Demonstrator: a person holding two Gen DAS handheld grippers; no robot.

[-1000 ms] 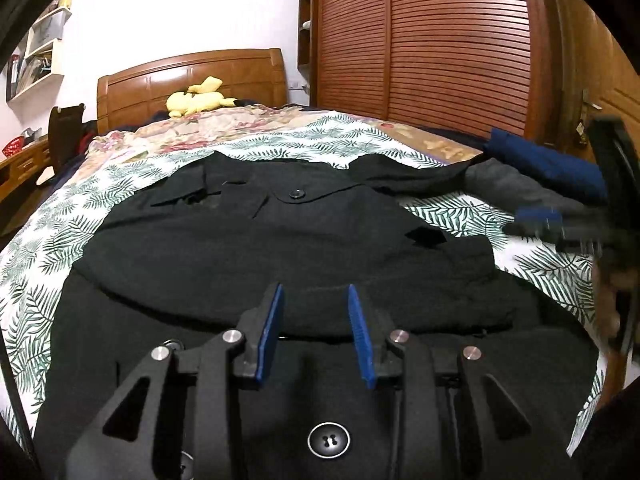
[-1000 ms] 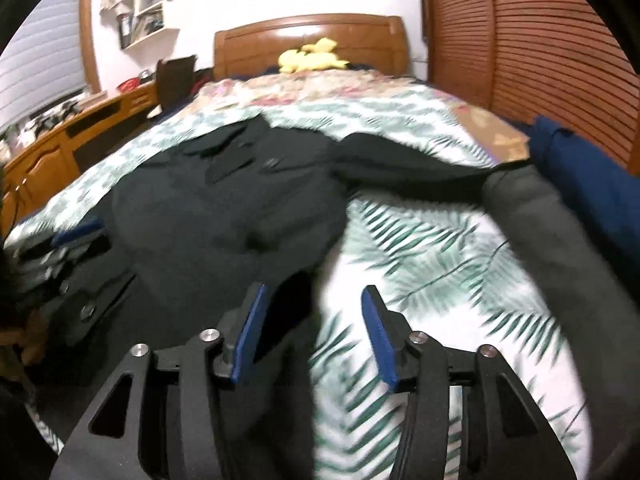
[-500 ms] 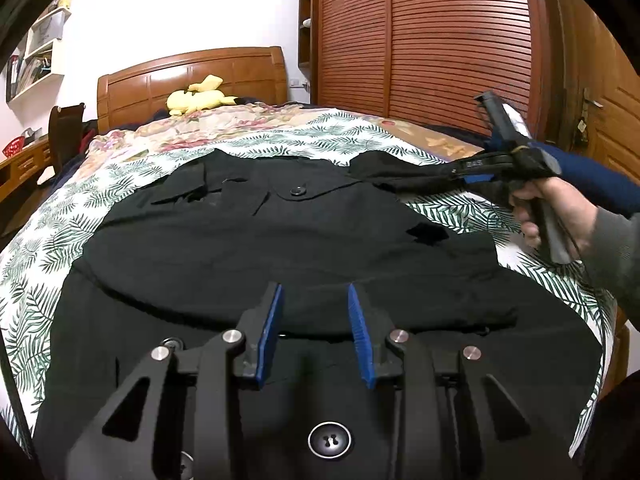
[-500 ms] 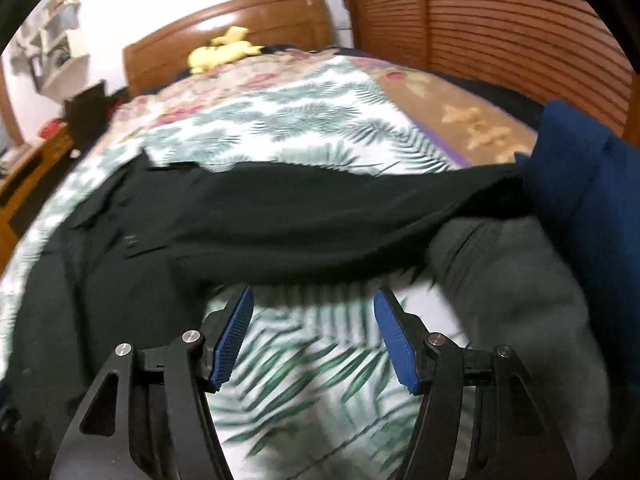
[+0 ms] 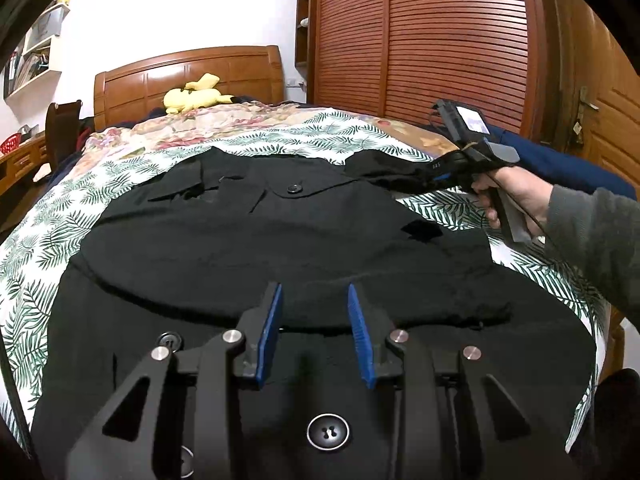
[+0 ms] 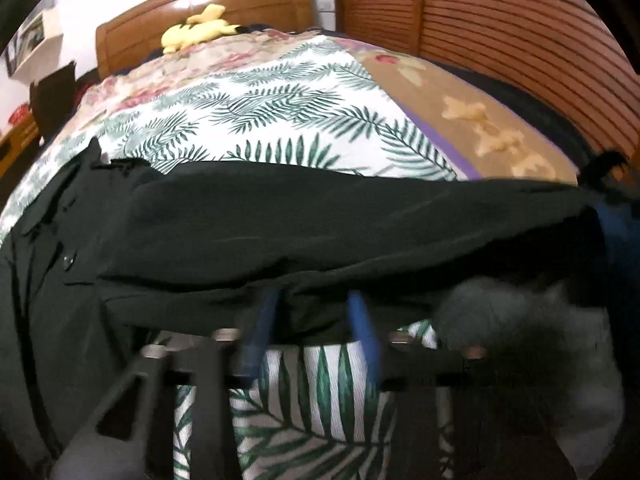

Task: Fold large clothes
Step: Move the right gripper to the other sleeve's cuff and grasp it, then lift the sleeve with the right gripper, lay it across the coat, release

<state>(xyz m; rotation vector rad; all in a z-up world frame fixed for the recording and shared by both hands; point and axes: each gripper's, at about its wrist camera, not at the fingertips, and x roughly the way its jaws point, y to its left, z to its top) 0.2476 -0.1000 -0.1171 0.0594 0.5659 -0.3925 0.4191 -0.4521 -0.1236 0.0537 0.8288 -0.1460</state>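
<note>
Left-wrist view: a black coat [image 5: 280, 248] is seen spread flat on the bed [image 5: 48, 240], collar toward the headboard [image 5: 188, 76]. The left tongs [image 5: 314, 312] are held apart above the hem fold, gripping nothing. Farther right, the sleeve [image 5: 384, 176] is stretched out toward the right tongs [image 5: 440, 178], which are held in the right hand [image 5: 508, 196]. In the right-wrist view, blurred by motion, the sleeve's lower edge is seen lying between the blue pads [image 6: 360, 320], which are apart, so no grip is judged made yet. For a clean fold, both cloth layers should be pinched before the sleeve is carried across the chest, and the grey garment [image 6: 520, 320] beside it should be left out of the bite.
</note>
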